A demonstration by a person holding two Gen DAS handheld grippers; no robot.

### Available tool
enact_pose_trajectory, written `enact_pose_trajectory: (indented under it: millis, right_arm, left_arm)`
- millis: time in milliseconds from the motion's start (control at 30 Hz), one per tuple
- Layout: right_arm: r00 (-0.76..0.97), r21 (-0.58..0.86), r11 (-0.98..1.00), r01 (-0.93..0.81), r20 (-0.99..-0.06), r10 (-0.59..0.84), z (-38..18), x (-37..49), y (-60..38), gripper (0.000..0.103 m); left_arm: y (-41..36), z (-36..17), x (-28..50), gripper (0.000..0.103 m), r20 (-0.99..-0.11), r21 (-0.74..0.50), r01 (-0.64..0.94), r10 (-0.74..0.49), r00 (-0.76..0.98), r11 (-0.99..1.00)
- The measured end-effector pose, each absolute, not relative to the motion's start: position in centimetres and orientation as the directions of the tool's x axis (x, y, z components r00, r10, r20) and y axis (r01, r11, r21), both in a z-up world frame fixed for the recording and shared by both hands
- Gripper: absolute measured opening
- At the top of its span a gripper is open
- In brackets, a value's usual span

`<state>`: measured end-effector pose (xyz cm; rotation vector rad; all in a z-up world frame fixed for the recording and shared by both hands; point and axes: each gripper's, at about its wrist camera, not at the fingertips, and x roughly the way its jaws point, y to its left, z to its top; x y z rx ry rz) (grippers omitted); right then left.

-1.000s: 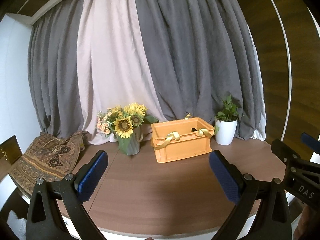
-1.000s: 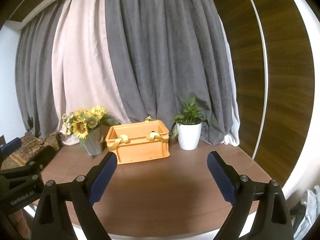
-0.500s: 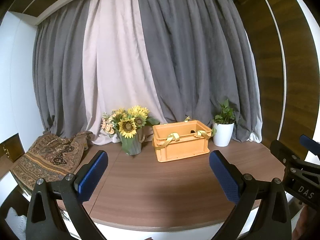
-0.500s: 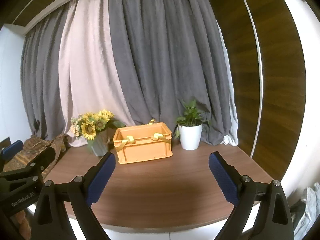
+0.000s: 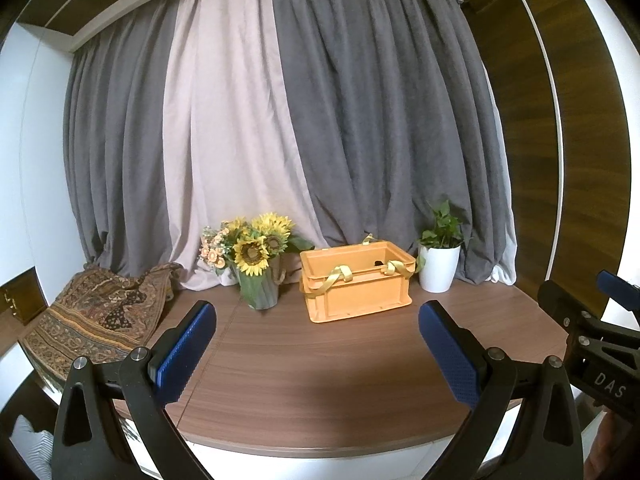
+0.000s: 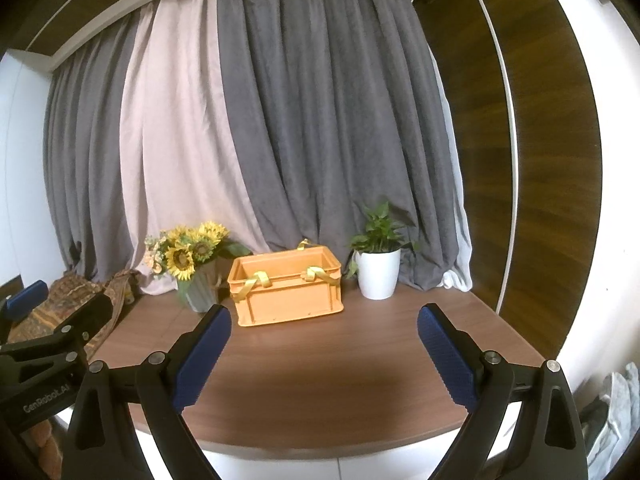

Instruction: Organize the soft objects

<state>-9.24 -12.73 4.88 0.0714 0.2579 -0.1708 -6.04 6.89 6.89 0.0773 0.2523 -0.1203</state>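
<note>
the patterned cloth [image 5: 96,316] lies crumpled on the worktop [image 5: 320,364], ahead and left of the left hand-held gripper [image 5: 316,344] — both it and the right hand-held gripper [image 6: 324,344] gape wide, holding nothing. the orange crate [image 5: 356,286] stands ahead, yellow straps [image 5: 338,276] draped over its rim — its contents hidden.

The left black plastic two-finger gripper [image 5: 316,344] has triangular cut-outs in its finger arms, round silver screws at the joints and ribbed blue rubber pads [image 5: 184,350]. The right black plastic two-finger gripper [image 6: 322,346] matches it; white lettering "DAS" marks its side, "GenRobot.AI" the left one's
</note>
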Motion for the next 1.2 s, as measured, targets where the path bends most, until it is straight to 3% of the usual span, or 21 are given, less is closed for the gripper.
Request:
enact_pose_trajectory:
  millis: [1200]
  right_arm:
    - [0.953, 0.052, 0.982, 0.181, -0.255, -0.162, 5.4, -9.9, -13.5, 0.096]
  left_arm:
    - [5.6, 7.2, -5.9, 0.103, -0.25, 0.071, 0.14, -0.118, 0.961, 0.988]
